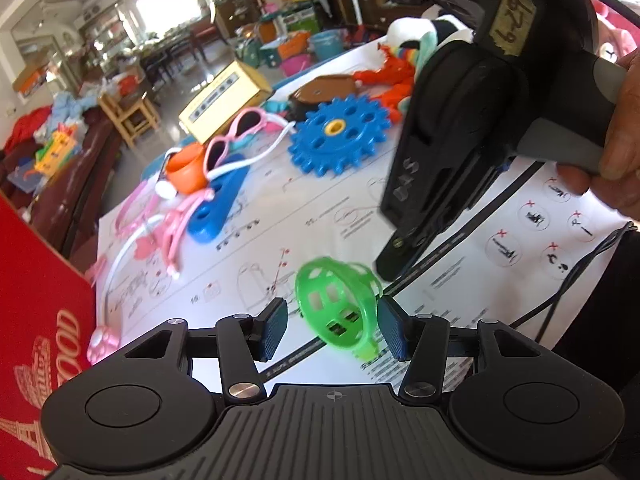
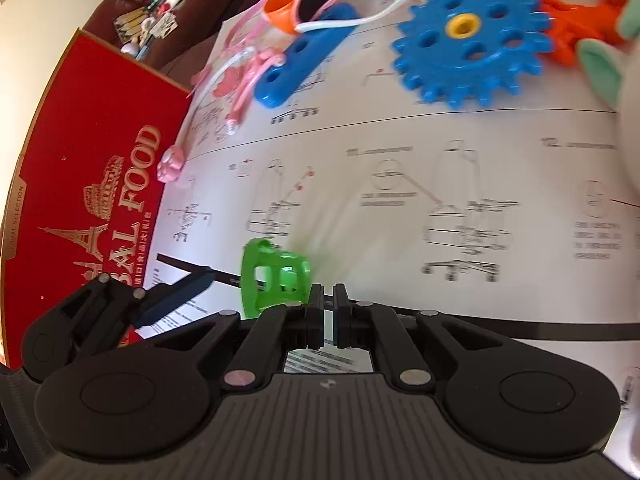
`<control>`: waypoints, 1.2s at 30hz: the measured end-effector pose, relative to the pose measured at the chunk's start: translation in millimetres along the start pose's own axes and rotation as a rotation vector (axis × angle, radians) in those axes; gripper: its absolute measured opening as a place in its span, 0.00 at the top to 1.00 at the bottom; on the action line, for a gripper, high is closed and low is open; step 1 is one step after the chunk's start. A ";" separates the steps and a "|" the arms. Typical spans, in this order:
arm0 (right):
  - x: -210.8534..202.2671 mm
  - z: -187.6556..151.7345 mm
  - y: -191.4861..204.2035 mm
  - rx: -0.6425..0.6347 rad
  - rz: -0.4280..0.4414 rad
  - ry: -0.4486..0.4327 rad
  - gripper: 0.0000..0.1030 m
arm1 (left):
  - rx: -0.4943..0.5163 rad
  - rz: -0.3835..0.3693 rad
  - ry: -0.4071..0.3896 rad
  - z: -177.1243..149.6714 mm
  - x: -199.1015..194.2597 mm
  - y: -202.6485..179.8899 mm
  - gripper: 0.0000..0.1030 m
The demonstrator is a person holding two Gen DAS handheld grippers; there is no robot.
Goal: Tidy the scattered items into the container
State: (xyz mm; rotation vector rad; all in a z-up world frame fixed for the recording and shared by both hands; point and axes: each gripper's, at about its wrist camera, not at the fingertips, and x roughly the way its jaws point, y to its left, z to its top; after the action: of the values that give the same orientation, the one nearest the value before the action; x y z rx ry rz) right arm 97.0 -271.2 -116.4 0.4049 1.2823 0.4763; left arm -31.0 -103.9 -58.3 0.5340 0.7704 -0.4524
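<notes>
A green plastic cage-like half shell (image 1: 336, 306) lies on the white instruction sheet between the fingers of my left gripper (image 1: 332, 326), which is open around it; the right pad touches its rim. It also shows in the right wrist view (image 2: 274, 278), just left of my right gripper (image 2: 328, 312), whose pads are shut with nothing between them. The right gripper's body (image 1: 452, 152) hangs above the sheet in the left wrist view. The red box (image 2: 96, 200), the container, stands at the left edge of the table.
Farther back lie a blue gear (image 2: 472, 44), a blue perforated bar (image 2: 304, 56), pink sunglasses (image 1: 244, 132), an orange cup (image 1: 186, 168), pink hair bands (image 1: 160, 236), an orange toy (image 1: 392, 80) and a plush toy (image 1: 424, 36). A cable (image 1: 572, 276) trails at right.
</notes>
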 end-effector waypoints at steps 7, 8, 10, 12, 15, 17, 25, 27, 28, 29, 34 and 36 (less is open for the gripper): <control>-27.7 -4.0 -16.8 0.054 -0.010 -0.066 0.91 | -0.057 -0.078 -0.006 6.6 -5.8 -1.2 0.38; -30.9 -2.9 -13.6 0.048 -0.001 -0.077 0.89 | -0.051 -0.086 -0.018 9.6 -7.4 -3.4 0.37; -36.5 0.8 -4.3 0.032 0.020 -0.101 0.83 | -0.028 -0.098 -0.032 15.0 -7.2 -8.9 0.37; -41.7 4.2 7.7 0.000 0.051 -0.115 0.71 | -0.005 -0.111 -0.035 17.7 -6.7 -15.7 0.37; -42.5 6.0 25.5 -0.070 0.074 -0.111 0.50 | 0.028 -0.124 -0.041 18.0 -7.9 -25.2 0.37; -39.0 4.8 32.8 -0.109 0.068 -0.105 0.49 | 0.036 -0.117 -0.039 16.8 -8.3 -27.1 0.36; -26.4 -4.1 14.0 -0.064 0.029 -0.068 0.49 | 0.011 -0.134 -0.043 17.6 -13.2 -18.8 0.28; -27.0 -5.4 13.5 -0.065 0.034 -0.063 0.50 | 0.031 -0.131 -0.036 19.7 -8.5 -23.1 0.28; -27.7 -5.8 14.5 -0.072 0.029 -0.061 0.50 | 0.041 -0.130 -0.035 20.0 -6.4 -25.3 0.28; -28.0 -6.3 15.3 -0.081 0.020 -0.057 0.50 | 0.048 -0.133 -0.032 20.7 -4.2 -27.0 0.27; -28.9 -6.6 11.7 -0.077 0.022 -0.048 0.49 | 0.045 -0.136 -0.044 20.1 -7.0 -22.9 0.27; -29.9 -5.2 10.4 -0.071 0.019 -0.051 0.48 | 0.038 -0.128 -0.059 19.0 -15.2 -16.4 0.27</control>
State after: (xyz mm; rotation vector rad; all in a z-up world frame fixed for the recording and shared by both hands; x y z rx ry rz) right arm 84.4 -278.8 -87.8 0.3680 1.2098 0.5229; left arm -39.8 -125.2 -40.1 0.5062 0.7430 -0.5999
